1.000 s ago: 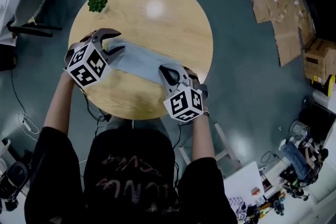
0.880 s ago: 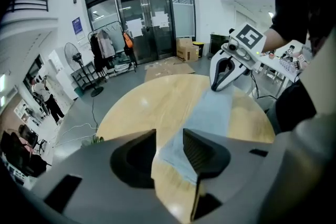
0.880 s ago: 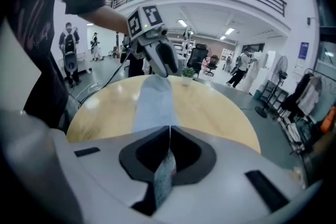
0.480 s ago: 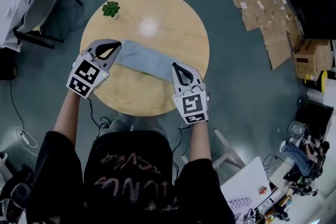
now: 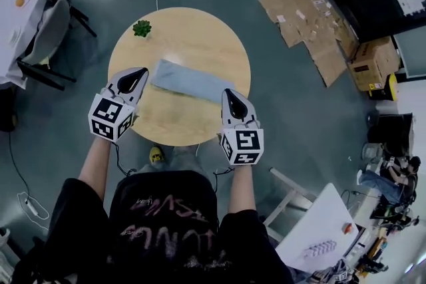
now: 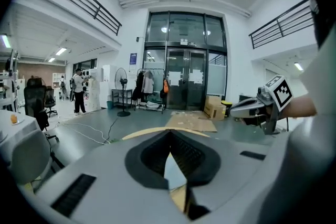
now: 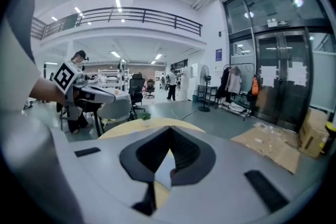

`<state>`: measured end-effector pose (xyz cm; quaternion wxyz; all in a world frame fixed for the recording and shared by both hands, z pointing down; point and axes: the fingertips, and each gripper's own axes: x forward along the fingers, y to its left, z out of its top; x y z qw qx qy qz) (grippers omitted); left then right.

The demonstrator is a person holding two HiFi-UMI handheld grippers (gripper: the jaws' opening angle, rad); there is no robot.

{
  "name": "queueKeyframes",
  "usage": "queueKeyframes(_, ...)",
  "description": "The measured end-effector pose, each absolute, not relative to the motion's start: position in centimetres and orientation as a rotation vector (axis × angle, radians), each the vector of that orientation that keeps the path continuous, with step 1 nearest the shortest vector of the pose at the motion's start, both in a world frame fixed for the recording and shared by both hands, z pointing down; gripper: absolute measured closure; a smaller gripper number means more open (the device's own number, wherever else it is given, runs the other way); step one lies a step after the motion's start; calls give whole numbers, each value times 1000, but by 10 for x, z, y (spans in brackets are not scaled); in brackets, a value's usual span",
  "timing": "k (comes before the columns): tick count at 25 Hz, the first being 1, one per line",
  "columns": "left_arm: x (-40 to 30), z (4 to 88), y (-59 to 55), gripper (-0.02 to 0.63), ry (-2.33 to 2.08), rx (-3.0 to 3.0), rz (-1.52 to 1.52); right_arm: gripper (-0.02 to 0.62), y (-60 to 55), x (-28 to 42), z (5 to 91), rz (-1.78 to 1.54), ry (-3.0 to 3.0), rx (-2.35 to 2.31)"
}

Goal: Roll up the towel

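Observation:
The grey-blue towel lies as a long narrow bundle slanting across the round wooden table. My left gripper hovers off the towel's left end, jaws shut with nothing between them. My right gripper hangs by the towel's right end, also shut and empty. In the left gripper view the closed jaws point across the table toward the right gripper. In the right gripper view the shut jaws face the left gripper. Neither gripper touches the towel.
A small potted plant stands at the table's far left edge. Flattened cardboard and a box lie on the floor to the right. A white table with chairs stands at the left.
Both grippers have lifted up and off the towel's ends. The left jaws, open around the towel's end a second ago, are now shut and empty. The towel stays on the table.

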<state>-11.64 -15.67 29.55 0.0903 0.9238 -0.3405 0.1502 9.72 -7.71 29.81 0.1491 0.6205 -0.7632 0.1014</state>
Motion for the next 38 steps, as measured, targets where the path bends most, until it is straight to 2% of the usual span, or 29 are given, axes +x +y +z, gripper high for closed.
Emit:
queueKeyframes(13,-138,240,-109,595,-1087,2768,254,591,0,113,231,252,-2069,2121)
queueKeyframes(38,-142,160,-95,595,-1185,2871,118,591,31,125,172,112,-2058,2242)
